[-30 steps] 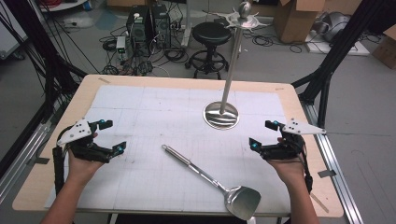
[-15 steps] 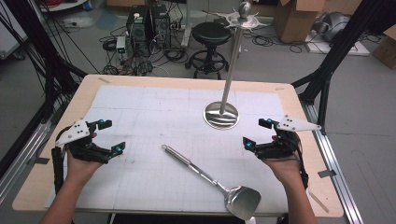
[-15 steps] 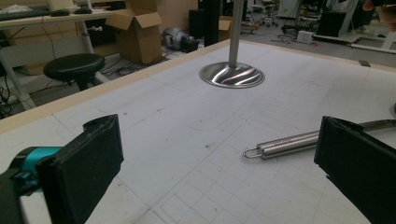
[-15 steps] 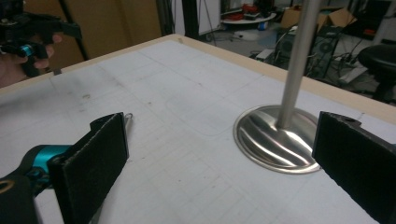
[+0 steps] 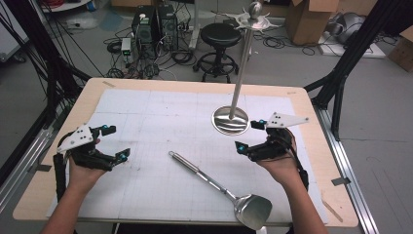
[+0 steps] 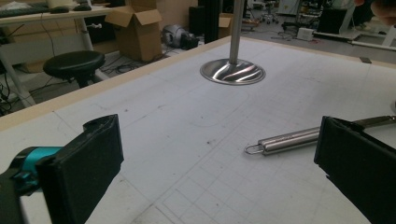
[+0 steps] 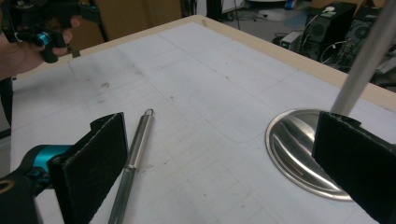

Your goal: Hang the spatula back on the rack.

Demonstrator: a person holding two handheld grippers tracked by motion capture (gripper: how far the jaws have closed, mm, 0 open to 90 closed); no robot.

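Nothing grasped yet. Spatula (image 5: 221, 186) lies flat on table (image 5: 160, 105), between both hands, blade at near edge. Stand (image 5: 232, 118) upright, hooks bare. Left gripper (image 5: 113, 142) jaws apart, empty. Right gripper (image 5: 252, 135) jaws apart, empty, beside stand base. Likely all work remains.

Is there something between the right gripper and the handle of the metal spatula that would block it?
Nothing visible does. The right gripper, jaws open, hovers near the stand's round base, and only bare mat lies between it and the spatula handle. The stand is to the far side, not in the path.
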